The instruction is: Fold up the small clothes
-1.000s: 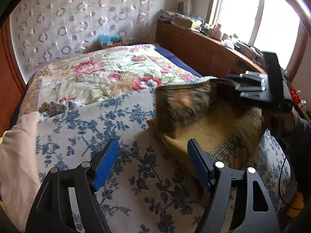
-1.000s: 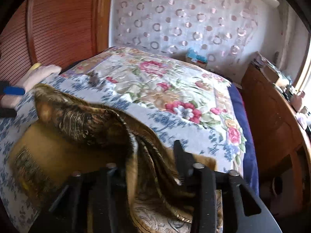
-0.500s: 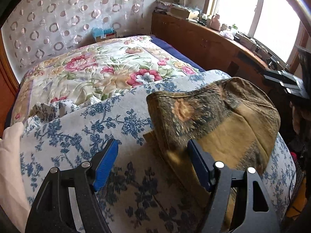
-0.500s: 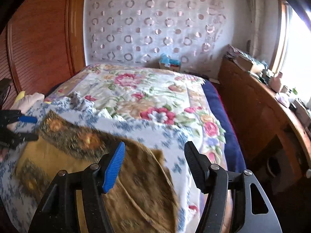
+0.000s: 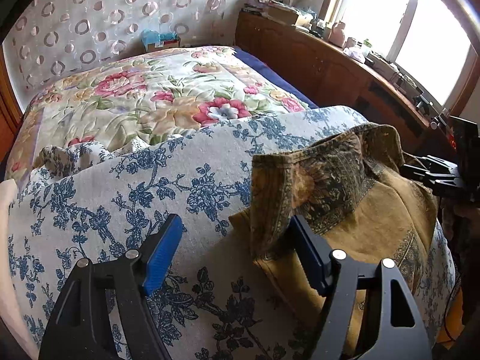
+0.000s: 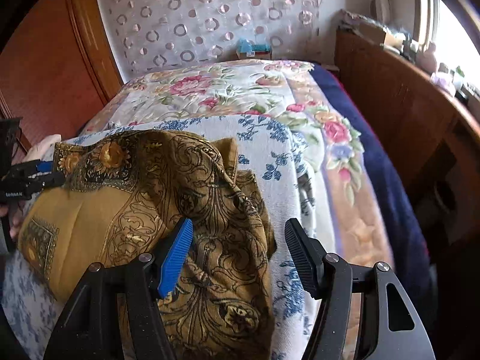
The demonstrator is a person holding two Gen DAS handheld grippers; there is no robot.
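Right wrist view shows a mustard-gold patterned scarf lying rumpled on a blue floral sheet at the near end of the bed, one dark bordered layer thrown over the plain gold part. Its near right edge lies under and between the fingers of the right tool, whose jaws stand apart and have just been opening; the pads do not press the cloth. At the far left of this view the other tool's black frame sits beside the scarf's left corner, with part of a hand below it.

From the left wrist view the scarf is to the right, its folded corner draping over the right blue finger of the left tool. That tool's jaws are wide apart, and only bare sheet lies between them. The right tool's black frame shows at the right edge.

Beyond the sheet a quilt with pink and red flowers covers the far part of the bed, with a dark blue blanket along its right side. A wooden sideboard with clutter stands under a bright window, and a circle-patterned curtain hangs on the far wall.
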